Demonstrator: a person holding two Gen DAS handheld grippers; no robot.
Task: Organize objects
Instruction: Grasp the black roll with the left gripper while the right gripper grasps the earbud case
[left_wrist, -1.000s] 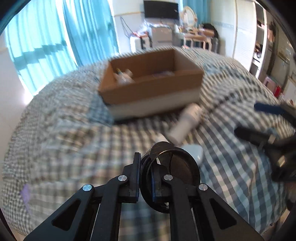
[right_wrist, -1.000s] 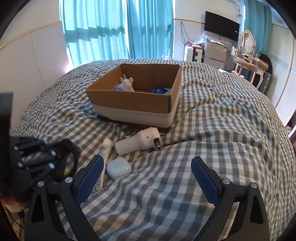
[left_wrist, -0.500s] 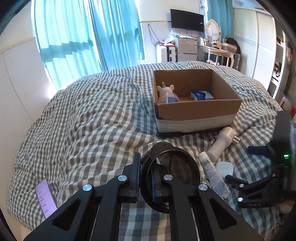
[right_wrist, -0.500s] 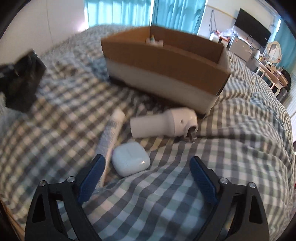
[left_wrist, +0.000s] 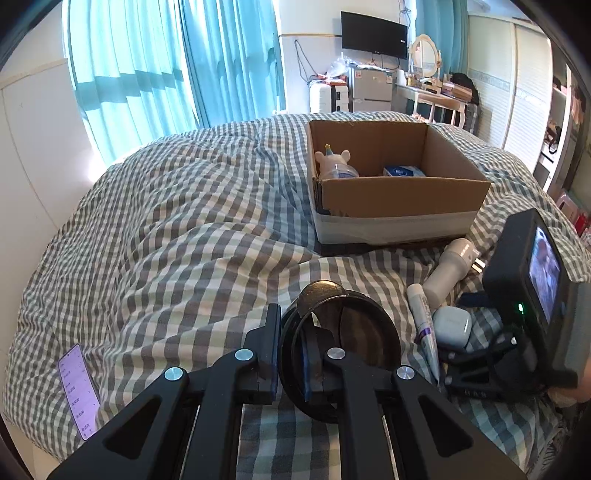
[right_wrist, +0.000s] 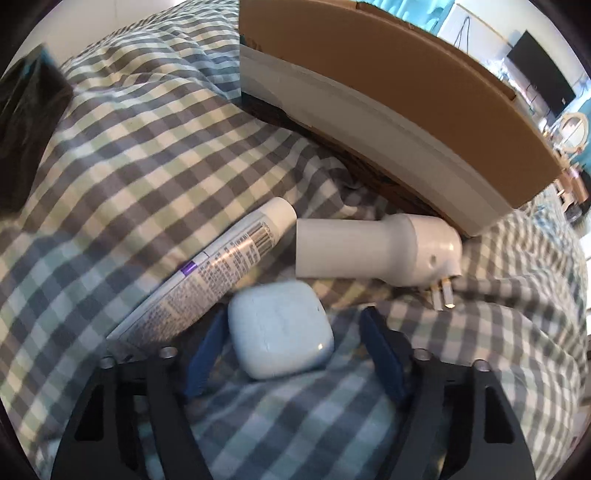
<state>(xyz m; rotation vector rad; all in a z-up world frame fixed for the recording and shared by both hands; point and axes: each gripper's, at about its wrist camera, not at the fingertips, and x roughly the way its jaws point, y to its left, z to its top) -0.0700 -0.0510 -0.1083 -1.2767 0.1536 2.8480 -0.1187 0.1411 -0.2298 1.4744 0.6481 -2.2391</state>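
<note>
My left gripper (left_wrist: 290, 350) is shut on the rim of a black round cup (left_wrist: 343, 332), held just above the checked quilt. My right gripper (right_wrist: 293, 343) points steeply down, its jaws closing around a white earbud case (right_wrist: 280, 332) that lies on the quilt. The left blue pad (right_wrist: 207, 347) is at the case's side; a gap shows by the right pad (right_wrist: 380, 347). Against the case lie a white tube (right_wrist: 221, 266) and a white plug-in device (right_wrist: 373, 247). From the left wrist view the right gripper (left_wrist: 480, 354) stands over the case (left_wrist: 452, 326).
An open cardboard box (left_wrist: 402, 201) sits on the bed behind the items, holding a small toy bottle (left_wrist: 334, 162) and a blue pack (left_wrist: 404, 171). A lit phone (left_wrist: 79, 391) lies near the quilt's left edge. Curtains and furniture stand far behind.
My right gripper has dropped down to the earbud case and its jaws have narrowed around it. The left wrist view has swung so the box now lies to the right; the cup stays gripped.
</note>
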